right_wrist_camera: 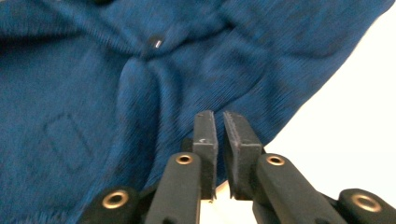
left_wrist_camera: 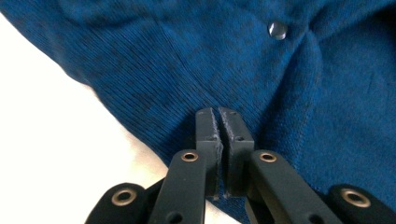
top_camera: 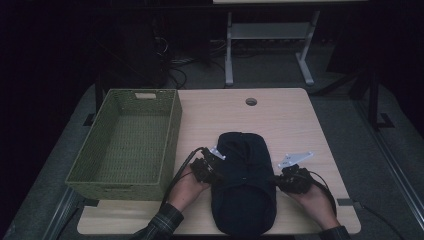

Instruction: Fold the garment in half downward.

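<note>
Item: folded blue knit garment (top_camera: 244, 185) at the table's (top_camera: 295, 125) near edge, beside the green basket (top_camera: 131, 140); left gripper (left_wrist_camera: 217, 113) nearly closed, right gripper (right_wrist_camera: 218, 115) slightly parted, neither visibly pinching cloth; risk: folds slump if lifted ungripped.

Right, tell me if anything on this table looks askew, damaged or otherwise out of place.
Nothing stands out. The dark blue garment lies folded near the table's front edge, with ordinary creases around its snap button. The green woven basket sits squarely at the left. The left hand-held gripper and right hand-held gripper flank the garment.
</note>
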### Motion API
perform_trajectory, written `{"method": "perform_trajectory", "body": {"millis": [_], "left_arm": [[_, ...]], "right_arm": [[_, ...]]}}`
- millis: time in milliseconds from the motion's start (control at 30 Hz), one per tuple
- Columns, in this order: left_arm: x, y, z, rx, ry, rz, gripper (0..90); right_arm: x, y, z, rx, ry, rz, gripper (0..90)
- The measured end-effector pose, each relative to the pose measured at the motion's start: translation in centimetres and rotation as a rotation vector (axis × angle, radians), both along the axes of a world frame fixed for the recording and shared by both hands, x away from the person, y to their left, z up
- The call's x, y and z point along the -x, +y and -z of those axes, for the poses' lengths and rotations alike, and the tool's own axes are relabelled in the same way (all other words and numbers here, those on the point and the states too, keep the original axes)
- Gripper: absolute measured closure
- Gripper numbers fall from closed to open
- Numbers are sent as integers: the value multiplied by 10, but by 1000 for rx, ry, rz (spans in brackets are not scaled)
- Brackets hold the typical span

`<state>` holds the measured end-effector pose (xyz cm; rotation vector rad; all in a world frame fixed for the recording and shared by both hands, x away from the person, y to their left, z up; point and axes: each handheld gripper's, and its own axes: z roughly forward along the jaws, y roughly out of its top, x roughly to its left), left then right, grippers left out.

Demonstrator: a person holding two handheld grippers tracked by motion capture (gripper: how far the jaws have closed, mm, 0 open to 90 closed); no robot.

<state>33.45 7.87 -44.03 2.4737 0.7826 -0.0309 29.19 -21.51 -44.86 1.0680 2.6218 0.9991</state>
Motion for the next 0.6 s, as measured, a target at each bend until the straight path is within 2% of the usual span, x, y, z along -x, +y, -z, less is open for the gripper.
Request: {"method": "perform_trajectory", "body": {"millis": [133,267,600], "left_arm": [[-8,2,-6,6,-4,-15,835],[-15,4,-14,18,-27,-36,795],[-40,9,-26,33,-60,-91,726]], "right_arm": [[-11,-4,-9,-28,-17,15,780],[-21,-8,-17,-40,-35,29,715],[-50,-6,-28,-37,-66,36,656]]}}
